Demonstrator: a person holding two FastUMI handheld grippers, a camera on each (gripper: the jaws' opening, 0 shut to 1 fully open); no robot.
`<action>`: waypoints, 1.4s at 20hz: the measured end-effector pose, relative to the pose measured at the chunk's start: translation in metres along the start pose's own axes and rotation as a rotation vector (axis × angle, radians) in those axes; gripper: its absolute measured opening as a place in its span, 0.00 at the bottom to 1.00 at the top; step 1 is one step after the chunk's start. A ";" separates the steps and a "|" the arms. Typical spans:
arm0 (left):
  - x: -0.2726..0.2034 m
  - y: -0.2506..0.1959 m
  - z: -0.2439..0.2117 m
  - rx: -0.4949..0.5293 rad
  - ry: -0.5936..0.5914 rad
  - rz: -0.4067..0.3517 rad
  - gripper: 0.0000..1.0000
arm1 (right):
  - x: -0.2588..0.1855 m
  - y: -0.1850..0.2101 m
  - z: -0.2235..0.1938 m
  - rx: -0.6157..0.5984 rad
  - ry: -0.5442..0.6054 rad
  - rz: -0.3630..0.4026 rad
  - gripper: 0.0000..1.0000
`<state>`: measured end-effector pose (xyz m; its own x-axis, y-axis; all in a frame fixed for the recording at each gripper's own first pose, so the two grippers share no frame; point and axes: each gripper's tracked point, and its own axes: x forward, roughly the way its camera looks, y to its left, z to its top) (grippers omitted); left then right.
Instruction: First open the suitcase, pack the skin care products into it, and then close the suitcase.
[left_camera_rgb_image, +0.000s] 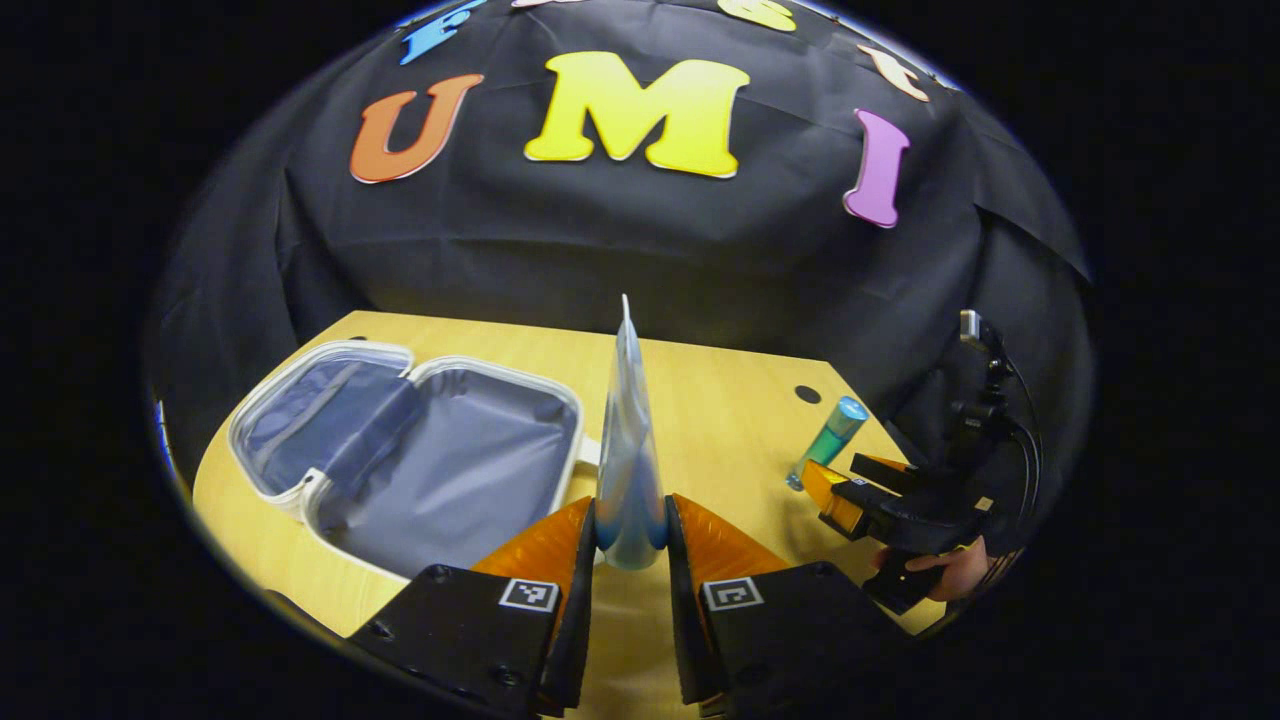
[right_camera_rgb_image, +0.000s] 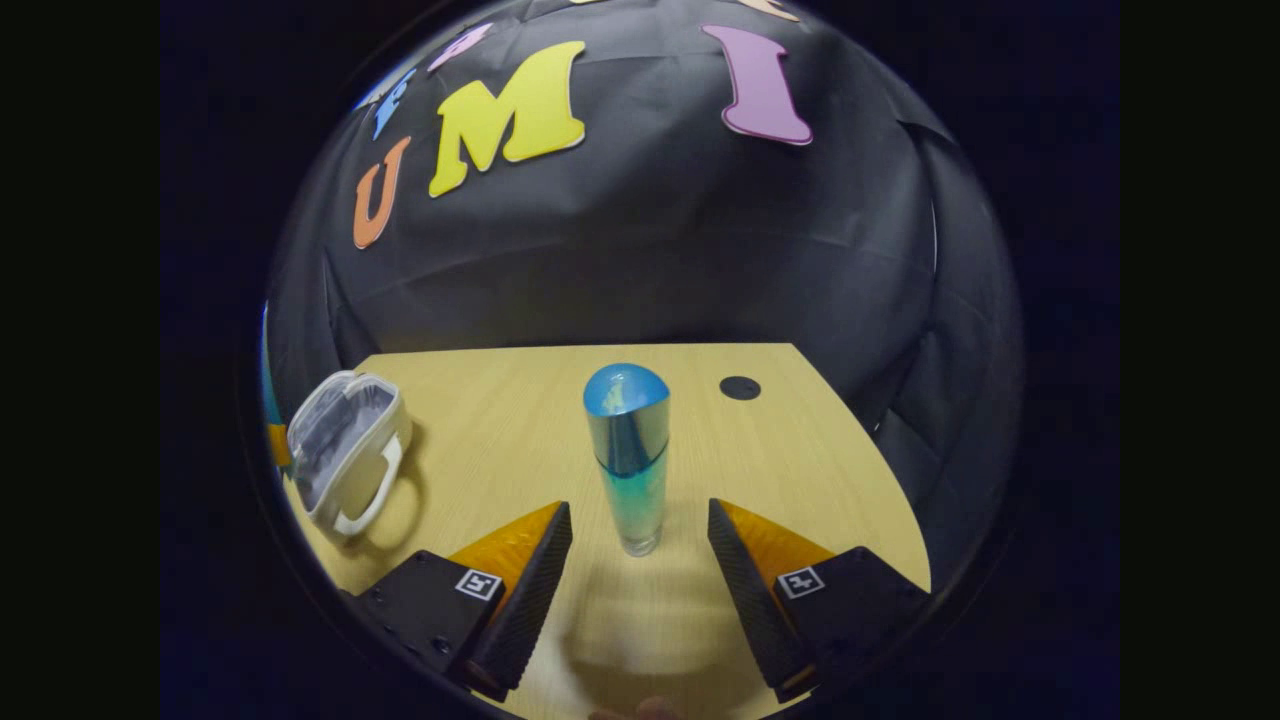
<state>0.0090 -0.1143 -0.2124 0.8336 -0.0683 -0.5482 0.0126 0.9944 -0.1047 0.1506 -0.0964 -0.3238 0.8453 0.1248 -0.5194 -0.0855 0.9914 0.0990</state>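
In the left gripper view, the small white suitcase (left_camera_rgb_image: 400, 450) lies open on the wooden table (left_camera_rgb_image: 720, 400), its grey lining showing. My left gripper (left_camera_rgb_image: 630, 515) is shut on a flat blue-and-white tube (left_camera_rgb_image: 628, 450) that stands upright between its fingers, to the right of the suitcase. A tall teal bottle with a blue cap (left_camera_rgb_image: 828, 440) stands at the right, with my right gripper (left_camera_rgb_image: 850, 490) just in front of it. In the right gripper view, that bottle (right_camera_rgb_image: 628, 460) stands upright between the tips of my open right gripper (right_camera_rgb_image: 640, 520), untouched. The suitcase (right_camera_rgb_image: 345, 455) lies far left.
A dark round hole (right_camera_rgb_image: 740, 388) sits in the table near its far right corner. A hand (left_camera_rgb_image: 955, 570) holds the right gripper at the table's right edge. The black cloth wall rises directly behind the table.
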 end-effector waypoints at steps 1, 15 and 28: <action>-0.003 0.012 -0.001 -0.017 0.004 0.019 0.38 | 0.007 0.000 -0.002 0.009 0.006 -0.004 0.82; -0.042 0.099 -0.007 -0.068 0.049 0.088 0.38 | 0.039 -0.002 -0.003 -0.006 0.050 -0.053 0.33; 0.070 0.157 -0.035 -0.005 0.291 -0.134 0.37 | -0.167 0.041 0.064 -0.091 0.027 0.127 0.33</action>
<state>0.0499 0.0340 -0.2958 0.6320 -0.2196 -0.7432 0.1082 0.9746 -0.1959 0.0394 -0.0789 -0.1785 0.8104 0.2491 -0.5303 -0.2390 0.9669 0.0890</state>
